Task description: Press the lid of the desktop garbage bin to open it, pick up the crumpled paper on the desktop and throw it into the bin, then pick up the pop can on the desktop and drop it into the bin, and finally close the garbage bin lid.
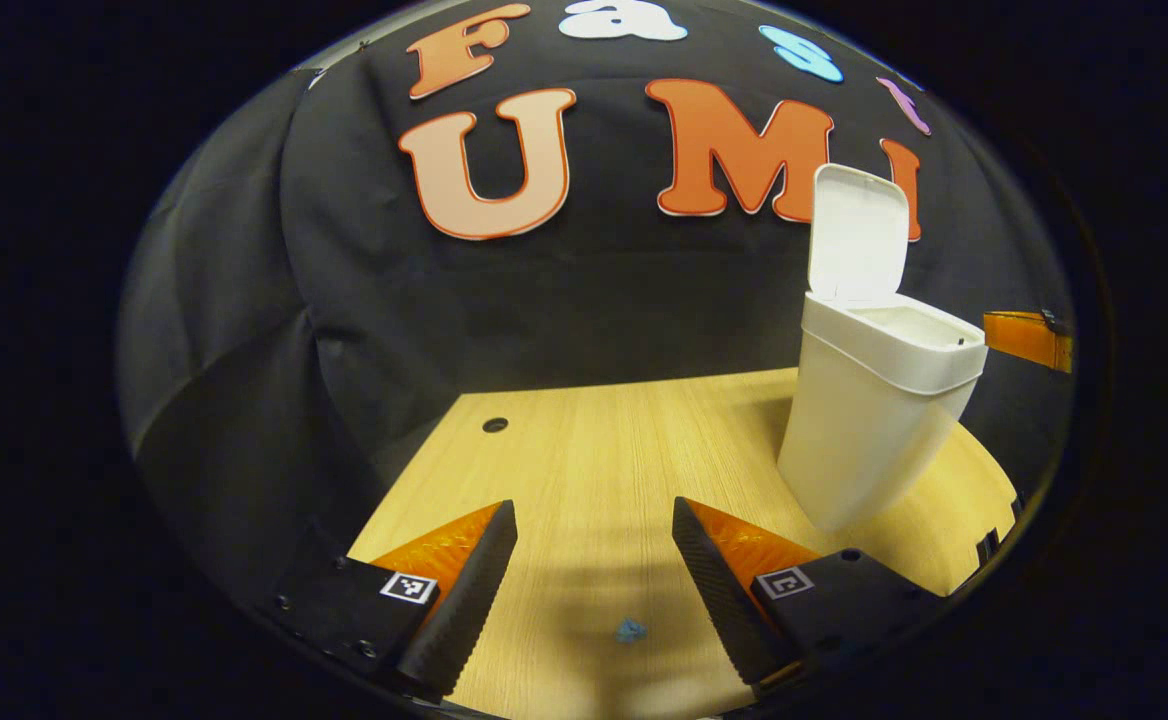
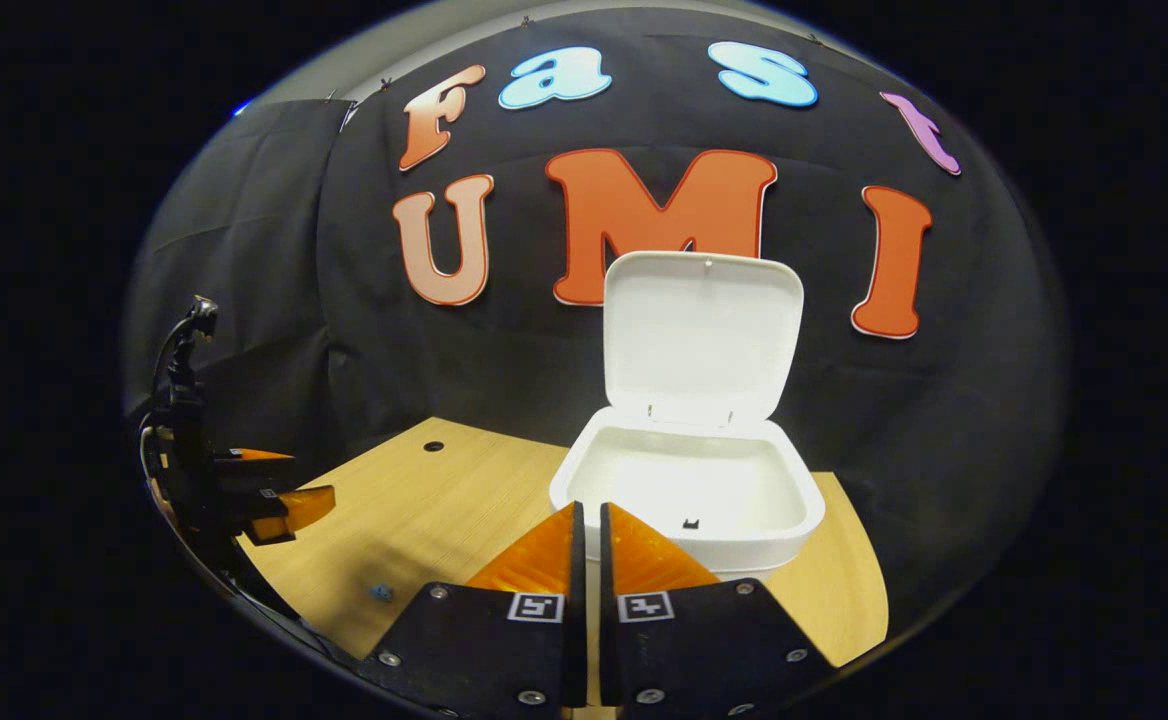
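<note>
Right gripper (image 2: 589,525), fingers nearly together and holding nothing, hovers just before the bin (image 2: 686,500). Left gripper (image 1: 594,560) is wide open, empty, over the wooden surface (image 1: 594,440). Bin lid (image 2: 702,335) stands upright, open. No paper or can in sight on the surface; bin contents cannot be judged. Closing the lid remains. Small blue speck (image 1: 630,630) lies near; nothing obstructs.

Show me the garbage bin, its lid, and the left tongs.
garbage bin (image 1: 869,440): left gripper view, front wall of its body.
lid (image 2: 702,335): right gripper view, inner face, standing open.
left tongs (image 1: 594,565): left gripper view, midway between its open fingertips.
</note>
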